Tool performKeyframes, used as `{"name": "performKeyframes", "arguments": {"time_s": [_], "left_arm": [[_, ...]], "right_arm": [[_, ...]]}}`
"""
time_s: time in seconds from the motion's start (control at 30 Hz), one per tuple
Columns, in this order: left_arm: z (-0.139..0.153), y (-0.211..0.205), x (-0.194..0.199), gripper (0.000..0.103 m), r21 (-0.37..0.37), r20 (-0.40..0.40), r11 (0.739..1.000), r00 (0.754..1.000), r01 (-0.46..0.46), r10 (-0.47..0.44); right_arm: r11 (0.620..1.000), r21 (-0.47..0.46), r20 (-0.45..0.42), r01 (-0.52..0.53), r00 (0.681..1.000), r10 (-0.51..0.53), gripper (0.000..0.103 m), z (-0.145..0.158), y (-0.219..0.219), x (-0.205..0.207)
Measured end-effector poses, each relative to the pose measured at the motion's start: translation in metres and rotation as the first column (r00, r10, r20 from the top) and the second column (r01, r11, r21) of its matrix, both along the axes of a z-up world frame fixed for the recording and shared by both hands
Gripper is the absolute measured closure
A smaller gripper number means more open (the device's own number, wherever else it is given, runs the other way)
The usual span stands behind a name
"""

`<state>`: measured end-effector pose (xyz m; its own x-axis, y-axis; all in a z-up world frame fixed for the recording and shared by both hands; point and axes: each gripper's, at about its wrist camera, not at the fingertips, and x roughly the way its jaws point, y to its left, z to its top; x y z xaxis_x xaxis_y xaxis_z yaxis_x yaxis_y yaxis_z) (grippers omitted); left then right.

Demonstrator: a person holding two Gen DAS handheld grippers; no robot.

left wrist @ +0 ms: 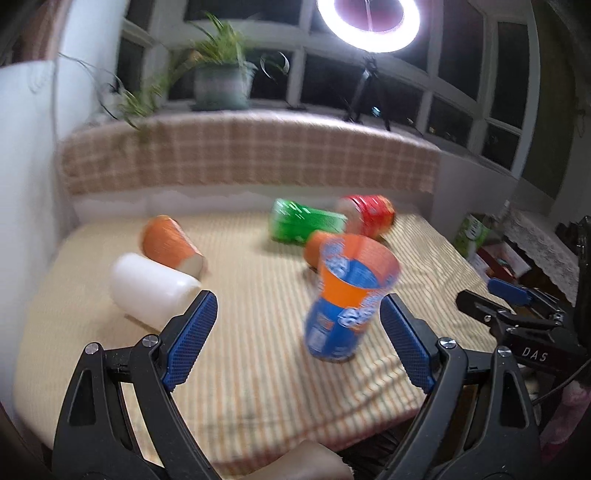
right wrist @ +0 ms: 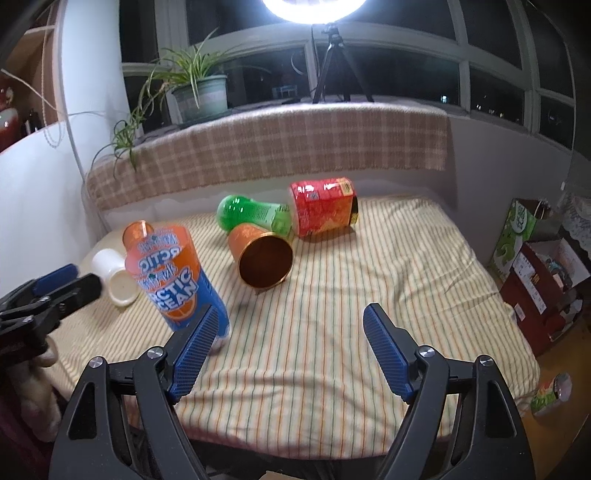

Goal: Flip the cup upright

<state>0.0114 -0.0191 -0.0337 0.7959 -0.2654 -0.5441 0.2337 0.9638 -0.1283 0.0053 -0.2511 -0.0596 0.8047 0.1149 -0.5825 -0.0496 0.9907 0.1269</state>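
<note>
1. Nearest my left camera stood the blue-and-orange cup (left wrist: 347, 306), mouth up and leaning a little, its base on the striped tablecloth (left wrist: 258, 350) — just beside the right-hand finger of my left gripper (left wrist: 299, 343)
2. My left gripper was spread wide with nothing between its blue pads (left wrist: 192, 339); whether the one pad touched the cup I could not tell, as that view was blurred
3. My right gripper (right wrist: 291, 350) was likewise wide open and held nothing; from its camera the same cup (right wrist: 173, 280) tilted just past its left finger, printed "ARCTIC OCEAN"
4. Behind the cup on the left lay a white cup (left wrist: 147, 288) on its side, and touching it beyond, an orange cup (left wrist: 170, 243) also on its side
5. Toward the middle of the cloth a copper-lined orange cup (right wrist: 262, 258) lay on its side, mouth facing my right camera
6. Farther back lay a green cup (right wrist: 251, 214) and a red cup (right wrist: 323, 210), both on their sides and touching each other — the green one also met the copper-lined cup
7. At the back ran a plaid cover (right wrist: 258, 147) along the sill, with a potted plant (right wrist: 199, 92) and a ring light (left wrist: 369, 22) on a tripod (right wrist: 332, 62) above
</note>
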Motion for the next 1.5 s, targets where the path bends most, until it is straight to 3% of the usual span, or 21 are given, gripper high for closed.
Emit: {"name": "performKeyframes", "arguments": {"time_s": [0.23, 0.37, 0.4, 0.43, 0.5, 1.5], "left_arm": [[0.021, 0.017, -0.023, 0.011, 0.046, 0.152, 0.989, 0.979, -0.141, 0.132], [0.028, 0.025, -0.029, 0.011, 0.044, 0.197, 0.981, 0.964, -0.189, 0.177], [0.028, 0.026, -0.03, 0.009, 0.042, 0.202, 0.979, 0.961, -0.2, 0.188], [0.029, 0.028, -0.031, 0.0, 0.037, 0.208, 0.977, 0.958, -0.211, 0.199], [0.029, 0.031, -0.034, 0.0, 0.027, 0.231, 0.974, 0.949, -0.226, 0.214], [0.03, 0.031, -0.043, 0.0, 0.04, 0.236, 0.972, 0.947, -0.232, 0.216]], "right_arm": [[0.998, -0.057, 0.09, 0.04, 0.995, -0.035, 0.022, 0.014, 0.011, -0.003], [0.994, -0.097, 0.145, 0.059, 0.988, -0.045, 0.021, 0.022, 0.018, -0.006], [0.992, -0.108, 0.16, 0.065, 0.986, -0.047, 0.021, 0.023, 0.02, -0.007], [0.991, -0.117, 0.173, 0.07, 0.984, -0.049, 0.021, 0.025, 0.022, -0.008], [0.988, -0.131, 0.193, 0.077, 0.98, -0.051, 0.021, 0.028, 0.025, -0.009], [0.986, -0.137, 0.229, 0.096, 0.971, -0.063, 0.021, 0.035, 0.026, -0.011]]}}
